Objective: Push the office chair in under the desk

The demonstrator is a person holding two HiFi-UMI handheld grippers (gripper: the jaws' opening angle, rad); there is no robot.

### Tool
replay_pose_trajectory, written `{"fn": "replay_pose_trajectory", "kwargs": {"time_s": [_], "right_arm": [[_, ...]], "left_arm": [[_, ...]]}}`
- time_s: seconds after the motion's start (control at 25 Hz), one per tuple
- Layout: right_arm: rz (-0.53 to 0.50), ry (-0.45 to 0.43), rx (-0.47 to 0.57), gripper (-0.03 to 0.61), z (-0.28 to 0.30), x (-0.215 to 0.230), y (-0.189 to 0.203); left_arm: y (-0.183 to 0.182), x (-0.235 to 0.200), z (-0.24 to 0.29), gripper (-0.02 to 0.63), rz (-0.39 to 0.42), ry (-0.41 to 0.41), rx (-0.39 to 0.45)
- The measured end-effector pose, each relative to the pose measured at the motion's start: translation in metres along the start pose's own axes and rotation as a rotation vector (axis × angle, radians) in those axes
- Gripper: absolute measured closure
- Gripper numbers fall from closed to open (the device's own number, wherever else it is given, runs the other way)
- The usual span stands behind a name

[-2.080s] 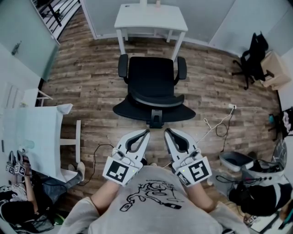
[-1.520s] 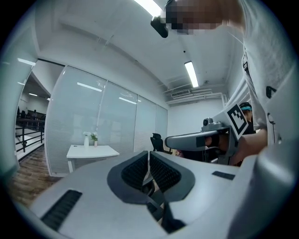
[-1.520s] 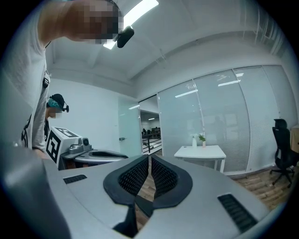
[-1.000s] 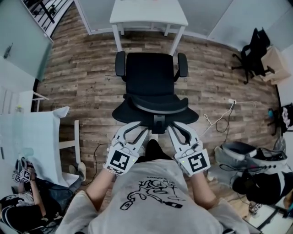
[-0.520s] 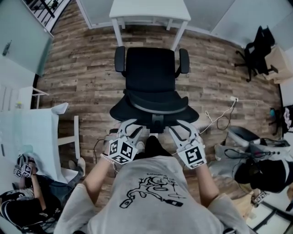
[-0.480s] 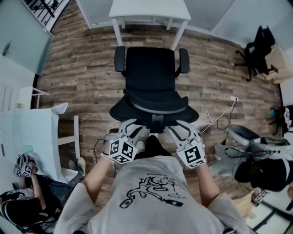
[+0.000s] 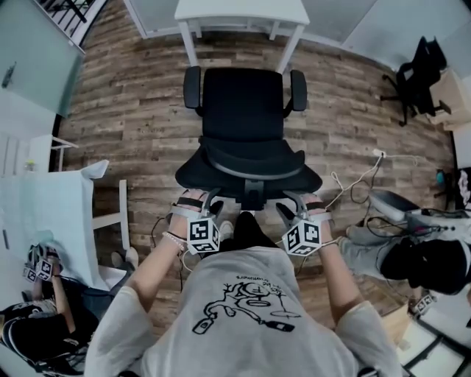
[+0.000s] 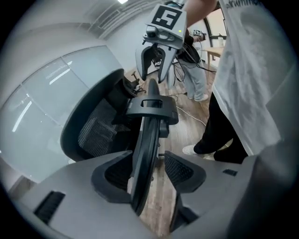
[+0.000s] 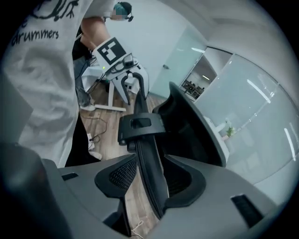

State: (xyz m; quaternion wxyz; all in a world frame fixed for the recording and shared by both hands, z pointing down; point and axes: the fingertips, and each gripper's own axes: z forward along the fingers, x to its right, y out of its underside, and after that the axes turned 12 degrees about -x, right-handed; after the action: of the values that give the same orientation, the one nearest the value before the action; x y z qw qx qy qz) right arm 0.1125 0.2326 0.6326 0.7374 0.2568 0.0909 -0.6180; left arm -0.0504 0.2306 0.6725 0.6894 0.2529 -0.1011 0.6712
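office chair (image 7: 243,110) stands straight ahead of me, its seat facing the desk (image 7: 241,11) and not yet under it. my left gripper (image 7: 206,202) has just been opening its jaws; they stand apart with the backrest rim (image 8: 145,149) between them, not clamped. my right gripper (image 7: 298,206) has likewise just opened wide, astride the same rim. the rim runs crosswise, both hands equally near, so i judge the push goes straight forward toward the desk.

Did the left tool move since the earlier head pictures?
Yes. The left tool moved forward to the chair backrest; its jaws, just opened, now straddle the rim.
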Motion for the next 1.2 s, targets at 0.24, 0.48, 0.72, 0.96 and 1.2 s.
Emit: {"fn": "replay_pose_trajectory", "kwargs": {"time_s": [0.24, 0.48, 0.72, 0.96, 1.2], "right_arm": [[-0.097, -0.029, -0.142, 0.377, 0.043, -0.019, 0.036], [-0.100, 0.013, -0.146, 0.448, 0.054, -0.014, 0.041], [-0.090, -0.010, -0.146, 0.453, 0.054, -0.012, 0.041], [-0.076, -0.021, -0.140, 0.453, 0.056, -0.013, 0.042], [-0.073, -0.026, -0.150, 0.453, 0.067, -0.007, 0.038]], "left_arm": [[0.016, 0.001, 0.026, 0.399, 0.071, -0.011, -0.077], [0.018, -0.001, 0.036, 0.489, 0.142, -0.009, -0.103], [0.018, 0.001, 0.036, 0.508, 0.135, 0.019, -0.099], [0.019, 0.002, 0.037, 0.508, 0.134, 0.031, -0.088], [0.025, -0.007, 0.048, 0.511, 0.089, 0.019, -0.109]]}}
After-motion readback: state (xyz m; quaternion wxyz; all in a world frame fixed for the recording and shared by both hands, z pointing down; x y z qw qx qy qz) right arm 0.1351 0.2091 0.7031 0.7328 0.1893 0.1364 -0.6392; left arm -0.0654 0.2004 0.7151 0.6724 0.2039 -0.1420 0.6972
